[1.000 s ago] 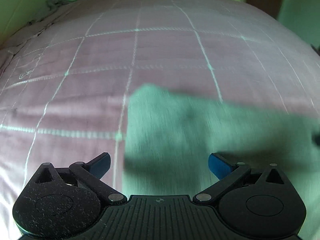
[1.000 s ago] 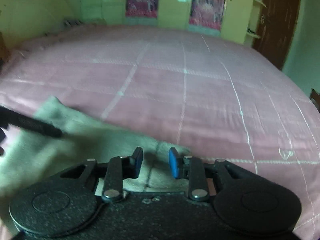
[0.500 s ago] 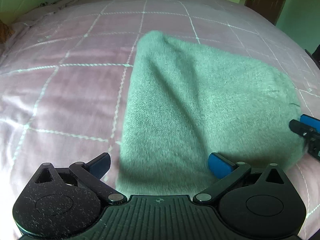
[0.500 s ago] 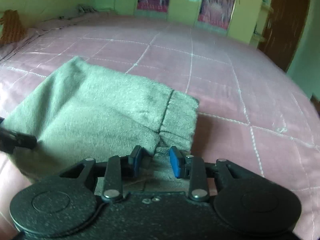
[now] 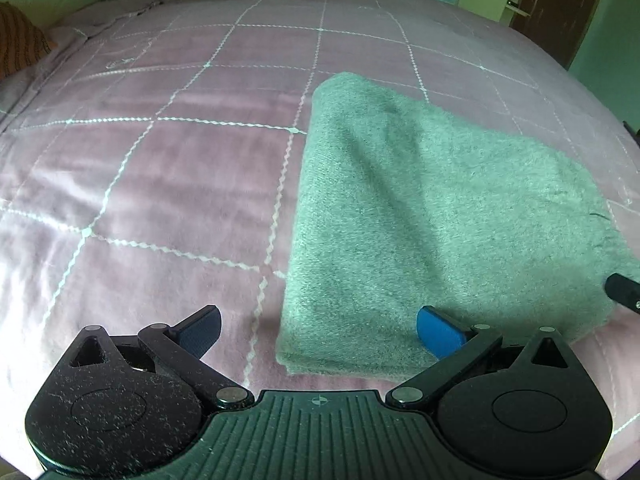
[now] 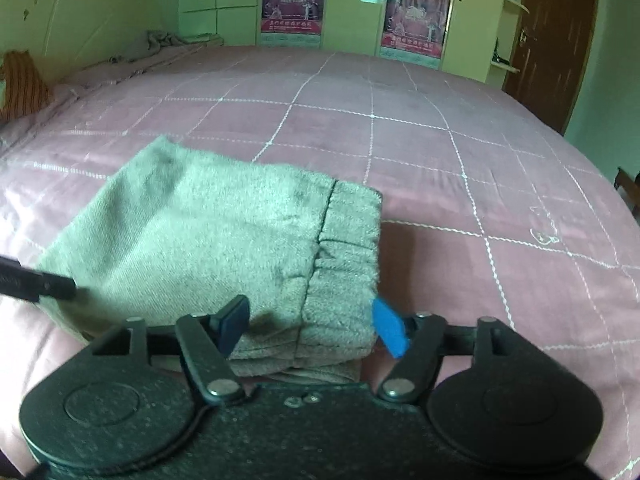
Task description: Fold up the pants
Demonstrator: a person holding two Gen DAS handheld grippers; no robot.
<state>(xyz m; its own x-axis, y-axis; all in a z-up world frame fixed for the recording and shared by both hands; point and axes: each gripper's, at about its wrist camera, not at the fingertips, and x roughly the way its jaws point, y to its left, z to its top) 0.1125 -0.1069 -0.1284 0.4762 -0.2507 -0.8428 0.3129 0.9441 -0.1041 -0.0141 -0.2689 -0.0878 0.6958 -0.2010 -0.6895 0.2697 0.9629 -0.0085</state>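
Now, as seen:
R gripper (image 6: 316, 326): jaws opening, waistband end of pants (image 6: 224, 240) between them, pads not pressing.
L gripper (image 5: 318, 330): jaws wide apart, nothing gripped; pants' near left corner lay between.
Pants: grey-green, folded into a compact rectangle, flat on bedspread (image 6: 440, 152).
Bedspread: pink, white grid lines.

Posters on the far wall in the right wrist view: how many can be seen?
2. One poster hangs left of centre; the other poster hangs right of it, nearer the brown door. More may lie outside the frame.
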